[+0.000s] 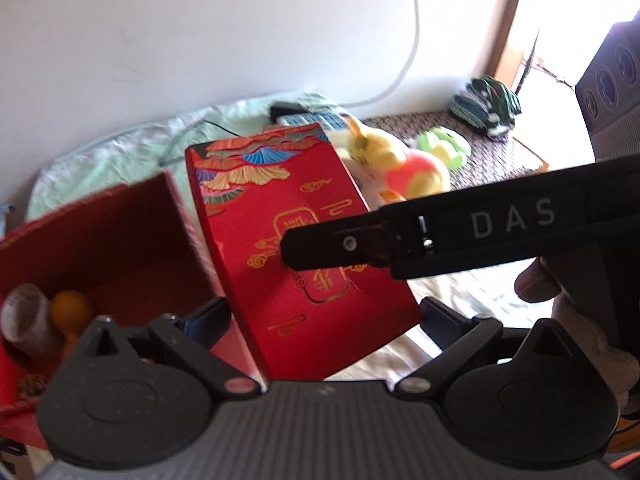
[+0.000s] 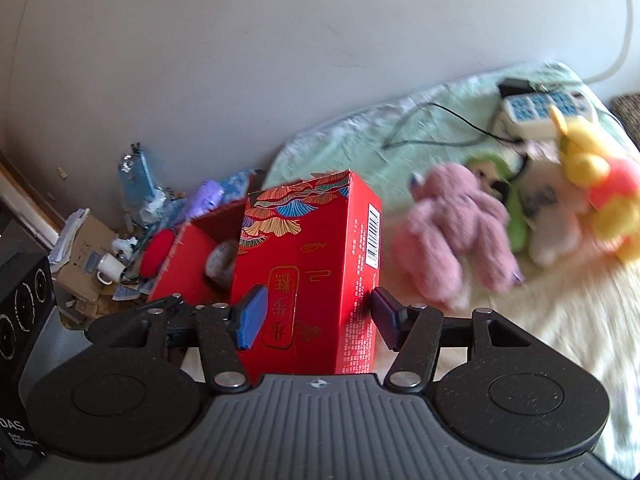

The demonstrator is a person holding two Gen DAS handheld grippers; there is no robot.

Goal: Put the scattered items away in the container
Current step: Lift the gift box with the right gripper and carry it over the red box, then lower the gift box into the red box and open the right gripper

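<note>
A red gift box with gold and blue patterns (image 2: 308, 272) stands between the pads of my right gripper (image 2: 316, 316), which is shut on it. The same box (image 1: 296, 248) shows in the left wrist view, between the wide-open fingers of my left gripper (image 1: 324, 320), which does not touch it. The right gripper's finger (image 1: 332, 246) crosses in front of the box there. An open red container (image 1: 104, 248) sits just left of the box, holding an orange ball (image 1: 70, 306) and a small jar (image 1: 24, 312). It also shows in the right wrist view (image 2: 192, 256).
Plush toys lie on the cream blanket: a pink one (image 2: 456, 236), a yellow and pink one (image 2: 596, 184), a green one (image 1: 442, 146). A power strip (image 2: 540, 114) with cables lies on the green sheet. Clutter and a white cup (image 2: 110, 268) sit on the floor at left. A speaker (image 1: 612, 92) stands at right.
</note>
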